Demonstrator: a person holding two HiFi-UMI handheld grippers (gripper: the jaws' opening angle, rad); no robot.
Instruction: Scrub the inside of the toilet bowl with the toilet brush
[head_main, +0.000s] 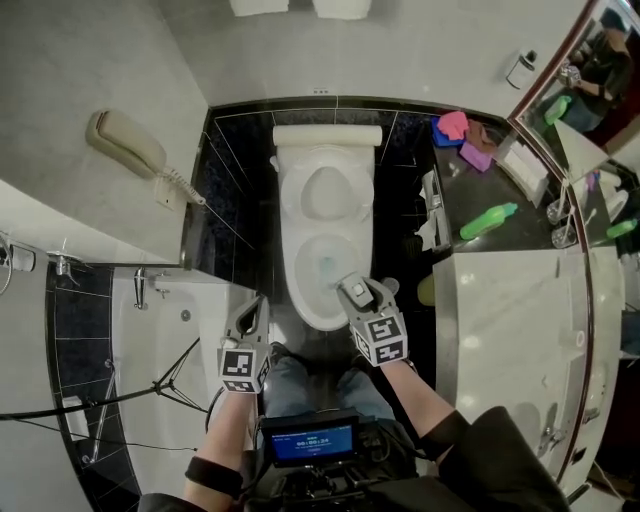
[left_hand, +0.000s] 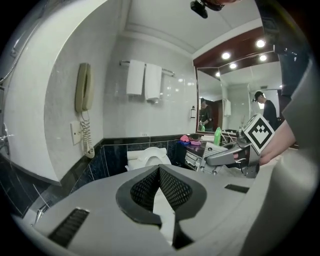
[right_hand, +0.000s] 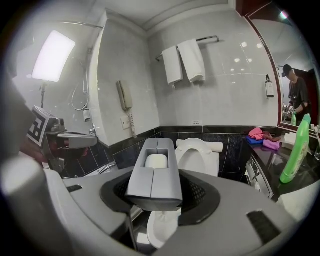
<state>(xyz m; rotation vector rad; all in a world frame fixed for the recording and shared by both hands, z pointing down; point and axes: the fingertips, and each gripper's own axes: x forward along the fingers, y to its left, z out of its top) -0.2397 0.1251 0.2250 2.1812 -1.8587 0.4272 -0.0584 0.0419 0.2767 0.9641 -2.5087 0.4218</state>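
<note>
The white toilet (head_main: 322, 262) stands open below me with its seat and lid up (right_hand: 197, 155). My right gripper (head_main: 352, 288) hangs over the bowl's front right rim. It is shut on the white top end of the toilet brush (right_hand: 156, 161), which sits between the fingertips. A thin dark rod (right_hand: 131, 234) drops beneath the jaws beside the bowl (right_hand: 160, 227); the brush head is hidden. My left gripper (head_main: 262, 300) hovers left of the bowl. Its fingers taper together to one tip and hold nothing. The toilet (left_hand: 147, 159) lies ahead in the left gripper view.
A small round white holder (head_main: 389, 287) sits on the floor right of the bowl. The counter (head_main: 520, 300) at right carries a green bottle (head_main: 488, 221) and pink cloths (head_main: 453, 125). At left are a wall phone (head_main: 125, 142), a tub tap (head_main: 140, 288) and a tripod (head_main: 180, 372).
</note>
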